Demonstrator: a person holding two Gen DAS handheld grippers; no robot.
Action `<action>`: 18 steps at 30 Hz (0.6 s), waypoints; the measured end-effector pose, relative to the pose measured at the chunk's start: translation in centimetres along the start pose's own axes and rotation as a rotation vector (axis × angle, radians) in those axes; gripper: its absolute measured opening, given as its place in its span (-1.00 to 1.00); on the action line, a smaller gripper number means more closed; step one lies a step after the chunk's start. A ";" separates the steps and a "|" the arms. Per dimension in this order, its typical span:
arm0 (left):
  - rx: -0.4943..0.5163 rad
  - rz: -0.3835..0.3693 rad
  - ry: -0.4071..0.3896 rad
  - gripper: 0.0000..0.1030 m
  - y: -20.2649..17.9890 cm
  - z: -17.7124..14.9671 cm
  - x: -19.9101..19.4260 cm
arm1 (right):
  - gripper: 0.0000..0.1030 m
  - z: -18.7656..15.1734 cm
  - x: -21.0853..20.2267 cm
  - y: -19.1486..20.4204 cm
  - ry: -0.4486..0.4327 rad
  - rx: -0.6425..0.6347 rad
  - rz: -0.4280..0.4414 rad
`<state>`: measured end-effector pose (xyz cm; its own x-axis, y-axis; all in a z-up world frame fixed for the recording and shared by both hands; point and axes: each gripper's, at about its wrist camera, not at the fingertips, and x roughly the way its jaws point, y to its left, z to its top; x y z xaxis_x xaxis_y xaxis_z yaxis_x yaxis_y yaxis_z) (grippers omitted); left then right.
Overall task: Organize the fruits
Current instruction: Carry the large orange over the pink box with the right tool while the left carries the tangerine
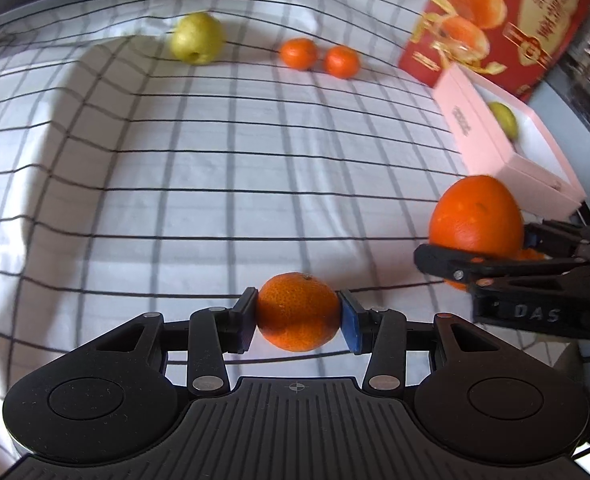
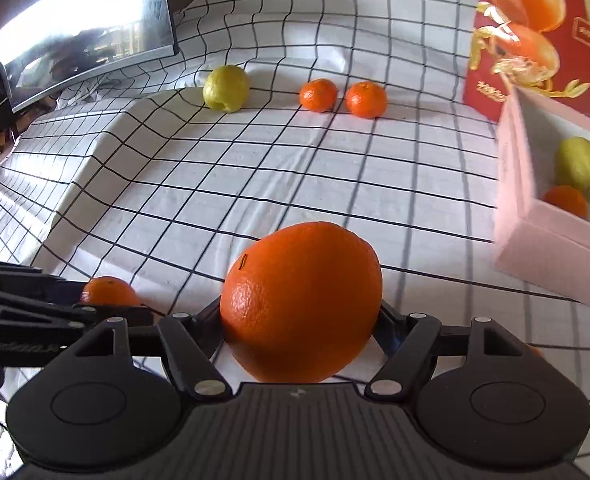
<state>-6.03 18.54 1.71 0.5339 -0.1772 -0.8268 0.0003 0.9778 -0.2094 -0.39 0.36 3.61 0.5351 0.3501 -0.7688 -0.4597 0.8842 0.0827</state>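
A small mandarin (image 1: 298,312) sits pinched between the jaws of the left gripper (image 1: 298,314), just above the checked cloth (image 1: 215,168). Beside it the right gripper (image 2: 301,320) has its jaws clamped on a big orange (image 2: 301,300) — near the pink box (image 2: 535,240), which holds a green-yellow fruit (image 2: 579,168) and a small orange one (image 2: 567,200). Farther back on the cloth lie a yellow-green apple (image 2: 226,88) and two mandarins (image 2: 319,95) touching side by side; a red carton (image 2: 535,32) stands behind the box.
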 end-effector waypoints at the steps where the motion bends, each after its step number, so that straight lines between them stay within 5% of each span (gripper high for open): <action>1: 0.011 -0.012 0.004 -0.07 -0.5 0.1 0.1 | 0.43 -0.1 -0.7 -0.4 -0.007 0.005 -0.010; 10: 0.137 -0.126 0.060 -0.08 -6.3 0.8 1.6 | 0.42 -1.8 -6.2 -6.4 -0.080 0.103 -0.161; 18: 0.219 -0.191 0.023 -0.08 -12.0 3.9 2.6 | 0.42 -3.8 -9.0 -12.2 -0.124 0.253 -0.230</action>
<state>-1.30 6.80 4.10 0.4869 -0.3605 -0.7956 0.2831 0.9268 -0.2467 -2.29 -14.75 7.13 0.6934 0.1543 -0.7038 -0.1354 0.9873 0.0831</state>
